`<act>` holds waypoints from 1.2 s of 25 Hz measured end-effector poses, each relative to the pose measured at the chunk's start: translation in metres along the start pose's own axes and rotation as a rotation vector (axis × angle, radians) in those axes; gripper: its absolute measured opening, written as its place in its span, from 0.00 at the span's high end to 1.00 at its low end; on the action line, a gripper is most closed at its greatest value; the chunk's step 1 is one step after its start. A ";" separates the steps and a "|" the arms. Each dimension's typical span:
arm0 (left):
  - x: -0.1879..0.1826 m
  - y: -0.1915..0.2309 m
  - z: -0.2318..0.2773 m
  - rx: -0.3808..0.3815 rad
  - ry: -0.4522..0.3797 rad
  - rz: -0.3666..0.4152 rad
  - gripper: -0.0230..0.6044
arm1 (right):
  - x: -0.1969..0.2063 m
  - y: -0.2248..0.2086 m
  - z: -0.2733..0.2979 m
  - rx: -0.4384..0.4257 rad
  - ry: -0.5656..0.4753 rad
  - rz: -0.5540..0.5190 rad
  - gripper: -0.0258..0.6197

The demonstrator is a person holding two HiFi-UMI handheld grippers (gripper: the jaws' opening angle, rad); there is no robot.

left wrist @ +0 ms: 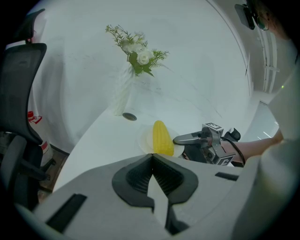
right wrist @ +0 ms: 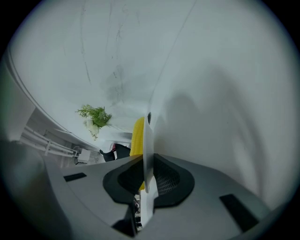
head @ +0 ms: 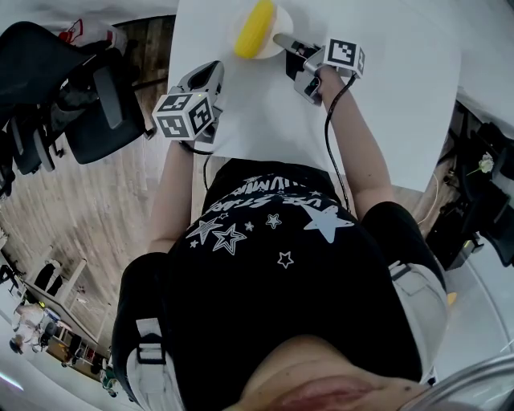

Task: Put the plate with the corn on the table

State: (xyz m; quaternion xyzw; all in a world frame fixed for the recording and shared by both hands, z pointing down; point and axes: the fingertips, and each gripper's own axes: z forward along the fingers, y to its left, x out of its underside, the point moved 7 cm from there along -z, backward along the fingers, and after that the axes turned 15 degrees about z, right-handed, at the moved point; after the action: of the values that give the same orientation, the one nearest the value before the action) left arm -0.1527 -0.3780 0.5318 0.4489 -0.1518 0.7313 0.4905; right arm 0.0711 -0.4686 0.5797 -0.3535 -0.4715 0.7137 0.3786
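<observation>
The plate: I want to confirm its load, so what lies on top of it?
One yellow corn cob lies on the plate. The plate's surface beneath the cob is covered, so unseen.

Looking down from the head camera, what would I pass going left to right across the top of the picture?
Black office chair → left gripper → corn → right gripper, clamped on the plate rim.

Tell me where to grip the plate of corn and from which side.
Pinch the plate by its thin rim at the right edge, coming from the right, one jaw over and one under. The corn lies along the middle, leaving that rim bare. The right claw grips there.
</observation>
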 end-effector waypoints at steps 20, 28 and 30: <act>0.001 -0.001 -0.005 -0.002 0.002 -0.002 0.95 | 0.000 0.009 0.022 0.272 -0.089 -0.154 0.90; -0.002 -0.006 -0.012 0.004 -0.019 0.003 0.95 | 0.009 0.023 0.024 0.417 -0.124 -0.415 0.82; -0.001 -0.006 -0.013 0.004 -0.017 0.005 0.95 | 0.009 0.025 0.024 0.433 -0.124 -0.449 0.81</act>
State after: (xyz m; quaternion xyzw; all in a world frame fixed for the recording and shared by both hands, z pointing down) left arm -0.1537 -0.3671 0.5221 0.4558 -0.1560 0.7289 0.4864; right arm 0.0412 -0.4770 0.5625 -0.1075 -0.3969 0.7162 0.5639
